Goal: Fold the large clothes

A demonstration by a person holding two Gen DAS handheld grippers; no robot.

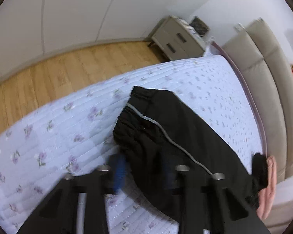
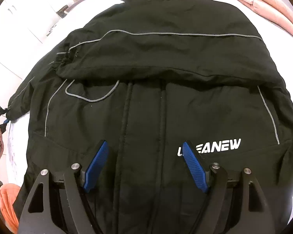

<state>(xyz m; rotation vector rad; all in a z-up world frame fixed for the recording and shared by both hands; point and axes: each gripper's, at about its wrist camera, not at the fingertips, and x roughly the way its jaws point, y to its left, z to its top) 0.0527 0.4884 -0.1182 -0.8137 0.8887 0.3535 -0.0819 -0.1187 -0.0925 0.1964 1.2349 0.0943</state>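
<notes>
Jacket (image 2: 146, 101), black with grey piping and white lettering, lies flat on the floral bedspread (image 1: 48, 136), one sleeve folded across its chest. Right gripper (image 2: 144, 148) hovers above it, jaws apart. Left gripper (image 1: 144, 167) is at a cuff, jaws apart. Beyond: pink quilt (image 2: 263, 5), nightstand (image 1: 175, 39), headboard (image 1: 267, 78).

a: what fills the middle of the frame?

b: a black jacket (image 1: 166, 136) with grey piping, lying on a floral quilt (image 1: 48, 136). its gathered cuff points to the upper left.

a: and the left gripper (image 1: 142, 167)?

b: bottom centre, blurred. one blue pad (image 1: 119, 171) shows over the quilt; the other finger is over the dark cloth (hard to make out), jaws apart.

a: anything else?

b: a pink garment (image 1: 269, 185) at the lower right, a beige headboard (image 1: 273, 89) on the right, a grey nightstand (image 1: 177, 37) and wooden floor (image 1: 48, 72) above.
</notes>
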